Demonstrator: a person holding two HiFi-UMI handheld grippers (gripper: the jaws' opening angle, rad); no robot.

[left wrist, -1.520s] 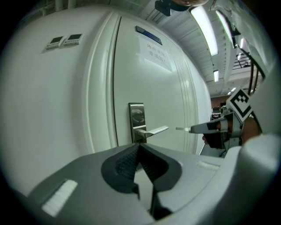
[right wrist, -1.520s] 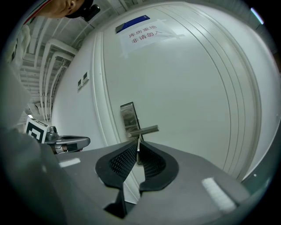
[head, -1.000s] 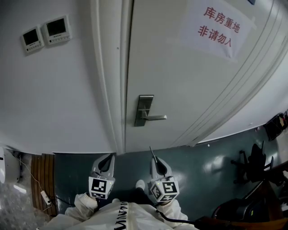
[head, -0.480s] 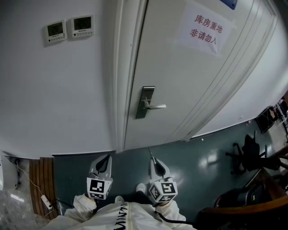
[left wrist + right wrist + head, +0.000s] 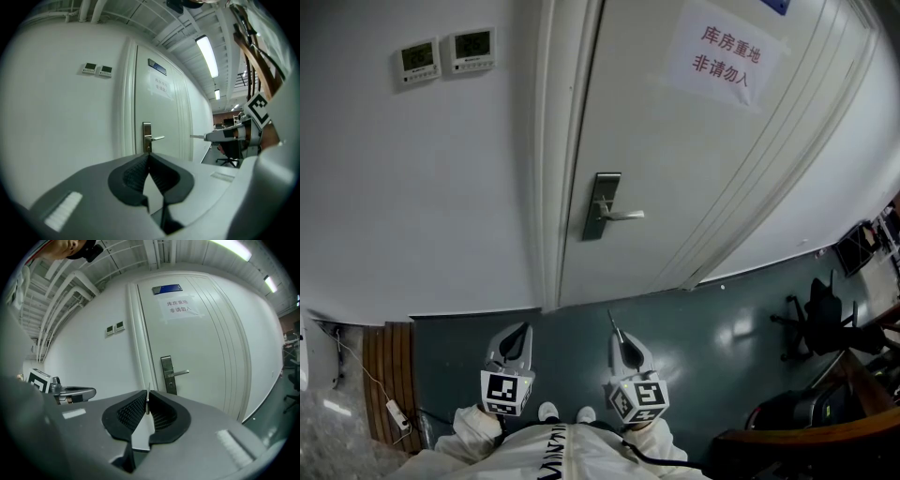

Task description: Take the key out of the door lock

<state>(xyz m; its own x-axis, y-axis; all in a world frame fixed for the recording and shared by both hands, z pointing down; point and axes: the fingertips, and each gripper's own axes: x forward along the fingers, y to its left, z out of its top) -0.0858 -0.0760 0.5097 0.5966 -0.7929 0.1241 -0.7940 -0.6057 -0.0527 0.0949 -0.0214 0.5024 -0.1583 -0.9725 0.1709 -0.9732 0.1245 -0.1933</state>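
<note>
We hold the key clamped in the right tongs, its blade aimed at the door lock plate well ahead, the left tongs pressed together, empty.

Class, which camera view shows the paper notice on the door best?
The head view: the notice fills the most picture there, and its red characters stand clear. The right gripper view shows it smaller, though still facing the camera. The left gripper view shows it sidelong, small and faint.
</note>
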